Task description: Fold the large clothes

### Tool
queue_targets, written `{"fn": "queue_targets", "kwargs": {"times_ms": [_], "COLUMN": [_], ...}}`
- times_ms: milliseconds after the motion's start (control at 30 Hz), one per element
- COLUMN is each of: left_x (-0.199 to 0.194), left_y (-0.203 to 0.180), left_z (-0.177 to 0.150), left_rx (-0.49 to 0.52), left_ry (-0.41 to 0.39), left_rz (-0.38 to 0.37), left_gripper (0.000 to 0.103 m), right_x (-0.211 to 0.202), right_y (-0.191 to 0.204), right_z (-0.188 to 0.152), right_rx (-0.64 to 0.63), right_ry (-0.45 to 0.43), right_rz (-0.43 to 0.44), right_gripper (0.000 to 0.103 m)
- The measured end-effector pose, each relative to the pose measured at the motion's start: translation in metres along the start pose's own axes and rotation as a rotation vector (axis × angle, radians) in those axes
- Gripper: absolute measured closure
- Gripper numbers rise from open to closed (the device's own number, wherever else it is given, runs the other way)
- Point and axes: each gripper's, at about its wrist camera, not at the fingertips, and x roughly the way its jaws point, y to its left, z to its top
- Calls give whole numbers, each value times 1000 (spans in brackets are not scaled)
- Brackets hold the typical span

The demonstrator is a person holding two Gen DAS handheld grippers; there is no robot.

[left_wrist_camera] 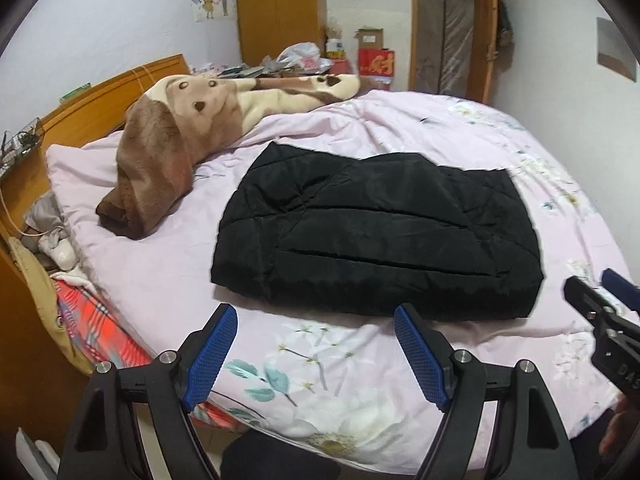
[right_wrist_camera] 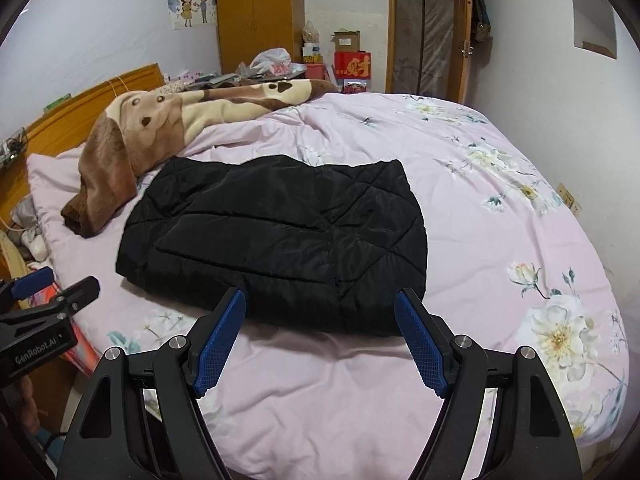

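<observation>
A black quilted jacket (left_wrist_camera: 372,232) lies folded into a compact rectangle on the pink floral bed cover (left_wrist_camera: 320,360); it also shows in the right wrist view (right_wrist_camera: 276,240). My left gripper (left_wrist_camera: 316,316) is open and empty, held above the bed just short of the jacket's near edge. My right gripper (right_wrist_camera: 320,300) is open and empty, also above the near edge of the jacket. The right gripper shows at the right edge of the left wrist view (left_wrist_camera: 600,292). The left gripper shows at the left edge of the right wrist view (right_wrist_camera: 56,284).
A brown and cream plush blanket (left_wrist_camera: 180,140) lies bunched at the head of the bed, left of the jacket. A wooden headboard (left_wrist_camera: 104,96) stands behind it. Clutter and a red box (left_wrist_camera: 376,62) sit at the far side by a wardrobe (left_wrist_camera: 276,8) and door (left_wrist_camera: 448,28).
</observation>
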Motion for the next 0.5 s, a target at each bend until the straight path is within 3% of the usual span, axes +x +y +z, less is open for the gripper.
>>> {"fn": "queue_targets", "kwargs": {"times_ms": [133, 500], "left_x": [-11, -17], "left_y": [-2, -10], "left_z": [-2, -12], "left_rx": [-18, -7], "left_ry": [-18, -31], "left_rz": [-36, -31], "left_gripper": [22, 22], "right_x": [-9, -21], "right_y": [1, 8], "right_z": [-3, -9], "right_rx": [2, -8], "right_ry": [-17, -42], "right_rz": [-8, -2], "right_gripper": [26, 26]}}
